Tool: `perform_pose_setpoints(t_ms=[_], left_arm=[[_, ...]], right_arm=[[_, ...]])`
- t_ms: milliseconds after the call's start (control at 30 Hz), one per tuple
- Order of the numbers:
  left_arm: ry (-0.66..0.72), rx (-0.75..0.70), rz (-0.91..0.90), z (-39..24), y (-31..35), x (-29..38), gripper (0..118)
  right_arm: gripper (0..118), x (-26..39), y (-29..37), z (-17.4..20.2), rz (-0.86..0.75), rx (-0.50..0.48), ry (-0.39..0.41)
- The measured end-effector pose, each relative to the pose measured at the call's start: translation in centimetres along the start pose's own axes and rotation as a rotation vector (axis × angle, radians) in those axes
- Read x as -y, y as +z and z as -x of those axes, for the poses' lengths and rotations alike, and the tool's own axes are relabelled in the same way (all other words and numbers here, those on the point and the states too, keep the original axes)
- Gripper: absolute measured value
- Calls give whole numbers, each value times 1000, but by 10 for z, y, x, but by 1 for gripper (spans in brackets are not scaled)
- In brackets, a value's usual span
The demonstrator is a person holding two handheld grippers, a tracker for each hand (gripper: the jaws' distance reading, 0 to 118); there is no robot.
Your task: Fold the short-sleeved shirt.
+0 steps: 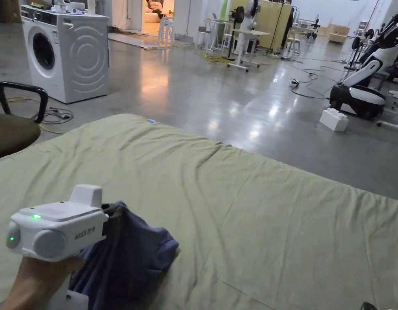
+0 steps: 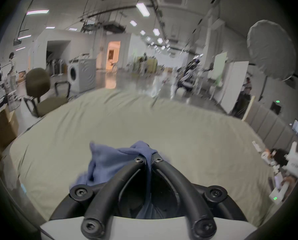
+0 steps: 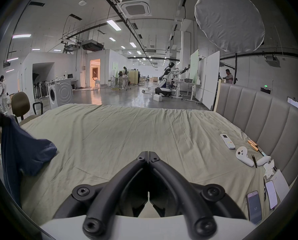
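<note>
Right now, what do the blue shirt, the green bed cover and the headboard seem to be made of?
Blue shirt: soft matte knit, probably cotton jersey; it bunches limply in the left gripper. Green bed cover: thin matte woven cloth, finely creased. Headboard: padded, smooth with a slight sheen and vertical channels, likely leather or faux leather.

Left gripper (image 2: 149,159): jaws pressed together on a bunch of blue shirt (image 2: 110,164) cloth, held up off the bed.
Left hand (image 1: 36,280): wrapped under the white gripper body, low at the near left of the head view.
Right gripper (image 3: 148,157): jaw tips meet, nothing between them, level above the bed.
</note>
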State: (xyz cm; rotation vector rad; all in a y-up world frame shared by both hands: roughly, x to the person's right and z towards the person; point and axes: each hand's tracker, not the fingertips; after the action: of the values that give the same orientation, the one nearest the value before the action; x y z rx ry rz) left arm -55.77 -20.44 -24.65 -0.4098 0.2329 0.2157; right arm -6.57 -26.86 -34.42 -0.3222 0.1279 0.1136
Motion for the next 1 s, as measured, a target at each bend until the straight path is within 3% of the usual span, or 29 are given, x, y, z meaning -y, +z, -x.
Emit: perform_pose_setpoints(t_ms=[233, 433, 633, 867, 933, 1000], left_arm=[[-126, 226, -149, -121, 20, -74, 5], [-169, 432, -157, -232, 22, -83, 5], [-189, 582, -9, -321, -14, -32, 5], [-187, 543, 291, -379, -76, 79, 6], [-184, 500, 347, -379, -88, 105, 12], [-228, 456, 385, -377, -94, 122, 45]], right_arm=[[1, -3, 13, -38, -39, 55, -42], [1, -4, 28, -81, -62, 136, -83], [1, 4, 43, -120, -65, 209, -106], [1, 24, 55, -151, -32, 268, -133], [1, 29, 56, -155, -12, 273, -130], [1, 33, 60, -156, -2, 273, -124]])
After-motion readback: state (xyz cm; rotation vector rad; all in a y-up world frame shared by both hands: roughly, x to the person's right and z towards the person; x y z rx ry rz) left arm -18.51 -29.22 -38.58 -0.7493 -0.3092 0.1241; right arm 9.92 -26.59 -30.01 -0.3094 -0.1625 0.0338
